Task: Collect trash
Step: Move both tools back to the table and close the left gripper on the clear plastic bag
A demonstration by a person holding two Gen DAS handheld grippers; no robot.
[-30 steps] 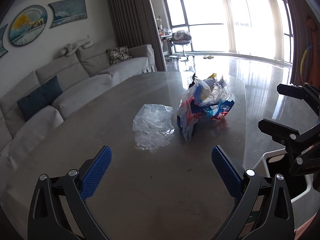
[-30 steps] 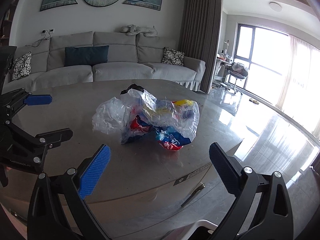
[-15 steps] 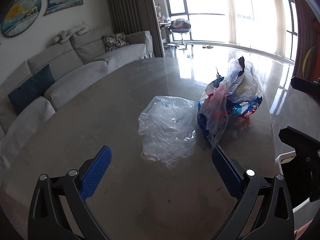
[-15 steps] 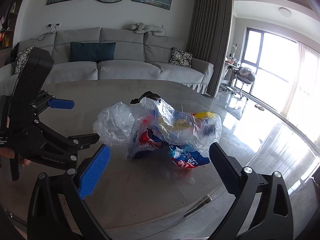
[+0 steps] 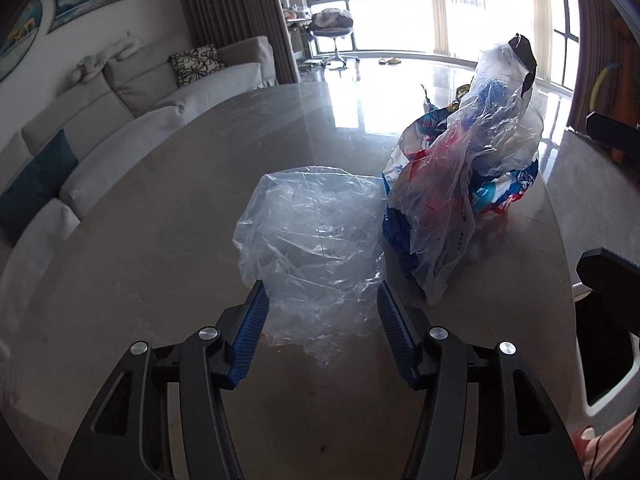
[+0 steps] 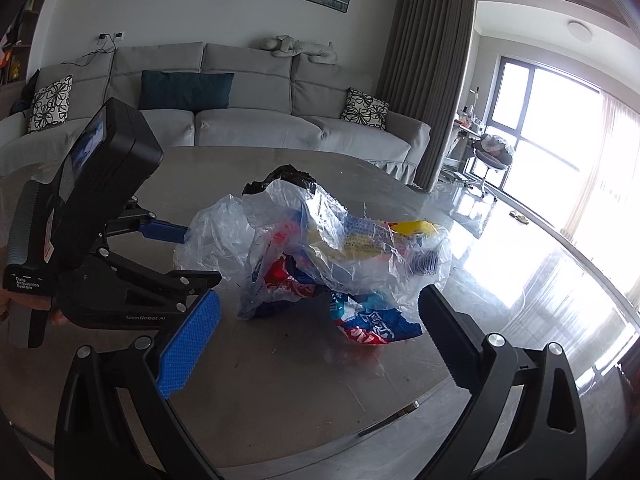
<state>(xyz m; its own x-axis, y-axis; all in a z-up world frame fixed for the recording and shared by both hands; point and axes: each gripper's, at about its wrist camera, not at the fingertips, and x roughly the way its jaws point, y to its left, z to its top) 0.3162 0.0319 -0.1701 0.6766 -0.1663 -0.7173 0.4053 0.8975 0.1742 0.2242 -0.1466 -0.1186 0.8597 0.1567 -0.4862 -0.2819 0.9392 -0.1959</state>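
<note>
Trash in two lots on grey surface (image 5: 168,216): empty clear bag (image 5: 316,240) near middle, bundle (image 5: 464,184) of wrappers in clear film just beside it, toward windows.

Left tool (image 5: 319,318): closing, near edge of clear bag between blue pads (image 5: 251,322), film bulging past both; pads not yet seen pressing, so still counted open. Right tool (image 6: 318,338): wide open, nothing between, hovering short of bundle (image 6: 344,256).

Likely trouble, as judgement only:
- Thin, slippery film; pinch on a loose fold could slide out on lifting.
- Catching only one layer; bag could unfurl and drag across surface.
- Pads low and close to surface; could scrape it rather than gather film.
- Clear bag touching or nearly touching bundle; pull might tug bundle, spill wrappers toward surface edge.
- Bundle top open, black scrap sticking up; loose pieces could drop out if knocked.

Readable writing: "GenRobot.AI" and "Data Acquisition System" on left tool body in right view. Wrapper print on red-and-blue packet, not legible.
</note>
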